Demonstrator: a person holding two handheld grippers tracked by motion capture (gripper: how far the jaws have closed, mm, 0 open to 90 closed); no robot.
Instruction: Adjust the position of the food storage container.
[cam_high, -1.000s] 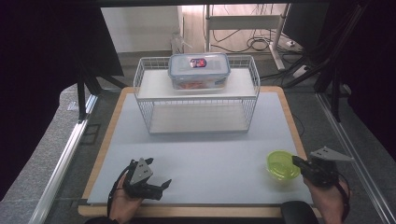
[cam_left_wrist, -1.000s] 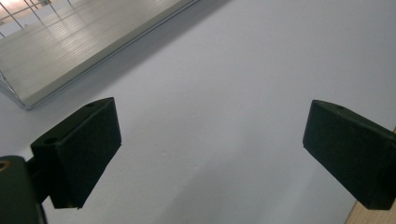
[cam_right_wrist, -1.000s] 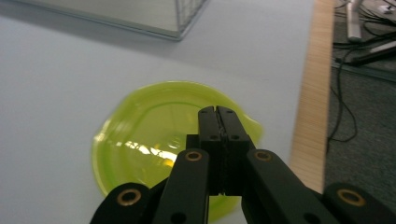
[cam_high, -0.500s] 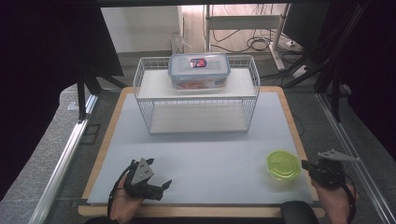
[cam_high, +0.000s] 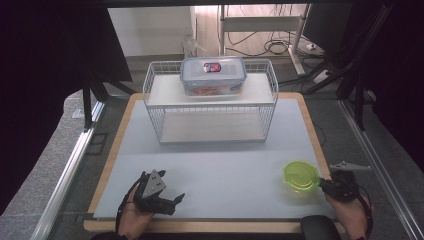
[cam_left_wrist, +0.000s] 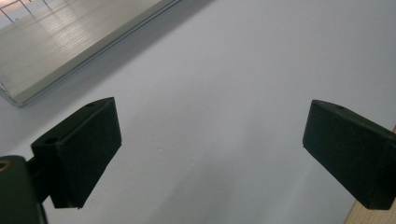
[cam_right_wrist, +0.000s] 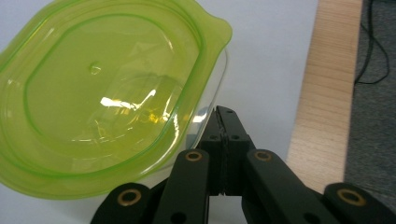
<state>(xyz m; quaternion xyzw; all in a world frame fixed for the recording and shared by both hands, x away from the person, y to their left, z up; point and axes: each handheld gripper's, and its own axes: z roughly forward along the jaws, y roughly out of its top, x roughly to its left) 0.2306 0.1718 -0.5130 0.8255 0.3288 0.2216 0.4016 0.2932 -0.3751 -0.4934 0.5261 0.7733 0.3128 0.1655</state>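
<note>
While the left tongs (cam_high: 176, 198) are resting open on the bench (cam_high: 220, 165), the right tongs (cam_high: 322, 184) are sitting closed, empty, beside the green-lidded container (cam_high: 300, 175).

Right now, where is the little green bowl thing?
In the high view, the green-lidded container sits on the mat's near right corner, just left of the right gripper, far from the wire rack.

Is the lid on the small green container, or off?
On. The green lid sits flat over the clear container, its rim overhanging all round in the right gripper view.
</note>
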